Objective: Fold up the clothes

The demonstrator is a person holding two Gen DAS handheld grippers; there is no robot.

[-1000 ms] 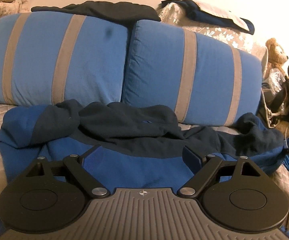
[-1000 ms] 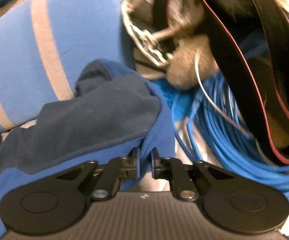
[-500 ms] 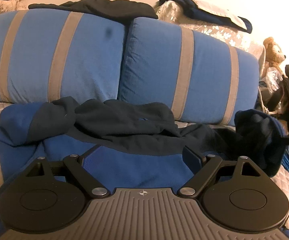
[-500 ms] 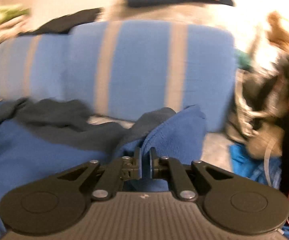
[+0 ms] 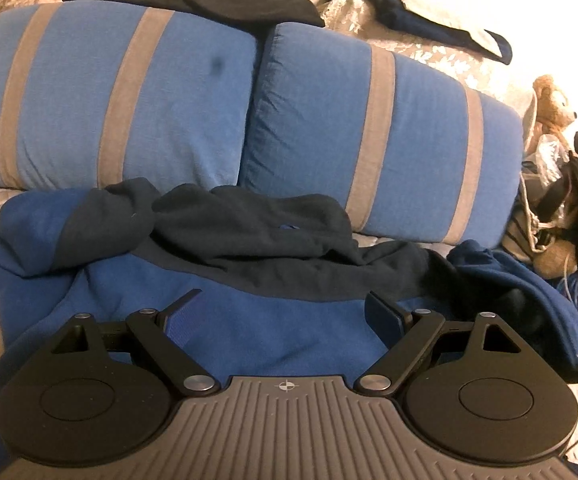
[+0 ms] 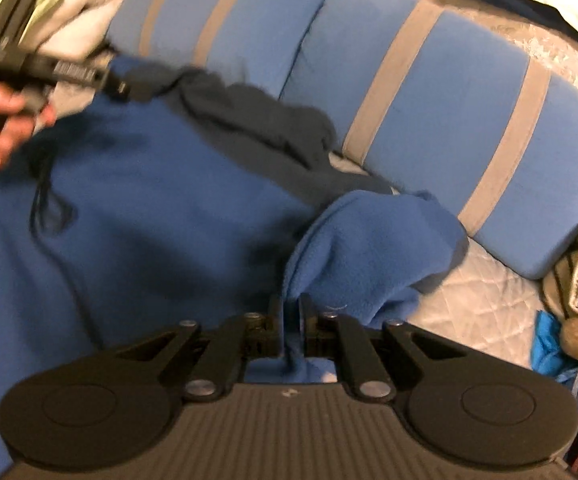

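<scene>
1. The blue fleece sweatshirt lies spread on the quilted bed cover, with its dark navy hood bunched against the two blue striped pillows.

2. The right gripper is clenched on a fold of the right sleeve; blue fleece is pinched between its pads and the rest of the sleeve hangs in a loose hump just ahead of them.

3. The step in hand looks like laying that sleeve across the chest. To do it well, the pinch should hold until the cuff end rests flat on the body panel, with the sleeve drawn straight so the hump pulls out and the fold line falls along the shoulder seam.

4. The release should come low over the fabric; letting go high would probably let the fleece slump back into a crease.

5. The left gripper hovers over the chest with its fingers spread wide and nothing between them. Seen from the right wrist camera, it is held in the person's hand at the far left side of the garment.

6. Both grippers tilt downward toward the bed, the right one more steeply.
</scene>
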